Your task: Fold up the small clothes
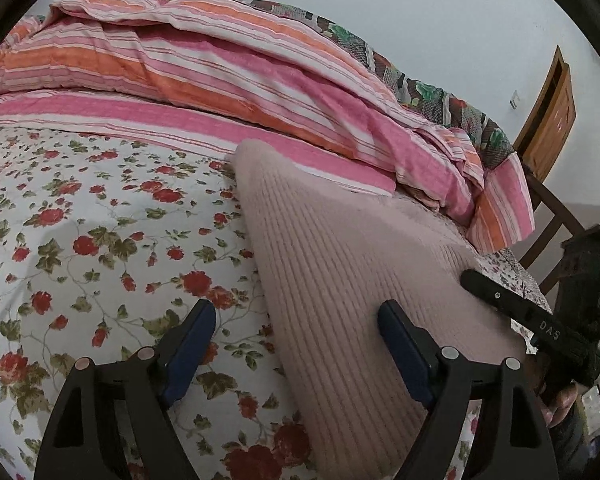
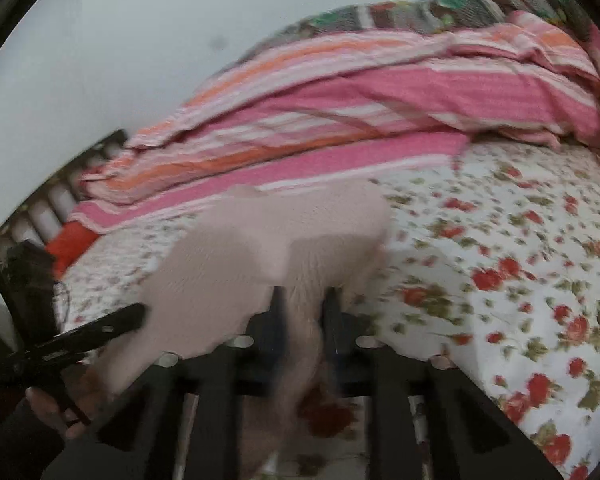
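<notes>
Two pairs of tongs work over a bed, each held by a person. Seen from the left wrist, the left tongs [image 1: 296,320] stand wide apart, gripping nothing. One blue-padded finger hangs over the floral bedsheet [image 1: 92,216]; the other sits over a pale pink ribbed garment [image 1: 340,248]. That garment lies on the sheet, running from the near edge of the bed toward a striped pink and orange quilt [image 1: 220,76] heaped along the far side. At the right edge of this view, the right tongs [image 1: 512,304] reach in over the garment's edge, with part of a hand [image 1: 560,404] visible below them. A wooden door [image 1: 548,116] stands against the wall beyond.

Seen from the right wrist, the picture is blurred. The right tongs [image 2: 304,312] are drawn narrow, pinching a fold of the pink garment [image 2: 260,240], which rises in a bunch from between the fingers. The left tongs [image 2: 112,330] come in from the left beside the garment, held by a hand [image 2: 56,404]. The floral sheet [image 2: 500,260] spreads to the right, and the striped quilt [image 2: 340,100] lies behind.
</notes>
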### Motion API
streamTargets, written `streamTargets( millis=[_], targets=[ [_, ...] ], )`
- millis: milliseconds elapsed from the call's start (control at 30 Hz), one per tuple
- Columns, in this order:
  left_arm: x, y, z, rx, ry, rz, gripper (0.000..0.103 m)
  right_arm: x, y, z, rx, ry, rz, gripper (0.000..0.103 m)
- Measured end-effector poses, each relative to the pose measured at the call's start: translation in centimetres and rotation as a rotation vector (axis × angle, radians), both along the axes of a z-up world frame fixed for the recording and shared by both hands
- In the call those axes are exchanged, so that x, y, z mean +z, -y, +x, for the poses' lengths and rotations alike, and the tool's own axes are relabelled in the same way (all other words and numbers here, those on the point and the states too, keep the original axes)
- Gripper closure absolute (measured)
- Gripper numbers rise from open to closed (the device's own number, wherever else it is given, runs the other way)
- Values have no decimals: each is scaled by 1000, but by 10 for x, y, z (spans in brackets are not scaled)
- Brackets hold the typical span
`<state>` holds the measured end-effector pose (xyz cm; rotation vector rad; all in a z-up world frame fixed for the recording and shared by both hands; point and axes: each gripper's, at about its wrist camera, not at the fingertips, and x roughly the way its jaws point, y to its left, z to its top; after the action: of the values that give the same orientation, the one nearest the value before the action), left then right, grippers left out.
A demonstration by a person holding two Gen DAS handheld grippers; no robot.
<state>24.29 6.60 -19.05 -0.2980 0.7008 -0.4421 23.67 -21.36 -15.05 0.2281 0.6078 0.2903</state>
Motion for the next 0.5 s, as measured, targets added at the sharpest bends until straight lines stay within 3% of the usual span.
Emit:
streamTargets(
  millis=[33,133,167,267,333,400,500],
  targets=[
    [3,-2,-1,6,9,-12,21,3,-2,-3,8,29,-6,88],
    [11,-5,-4,7,34,-48,23,9,5,-9,44,63,109,89],
    [13,-5,-4,14,39,-43,23,8,6,-7,25,44,100,89],
    [16,-1,-5,31,42,-10,23,-7,-3,9,-55,-72,-52,88],
    [17,4,-5,37,38,33,24,-4,-5,6,-66,-65,-67,86],
    [21,7,-6,32,41,54,28,5,-5,1,-61,-44,-94,74],
    [30,6,-4,46,55,49,28,17,2,-10,-44,19,-54,73]
  ],
)
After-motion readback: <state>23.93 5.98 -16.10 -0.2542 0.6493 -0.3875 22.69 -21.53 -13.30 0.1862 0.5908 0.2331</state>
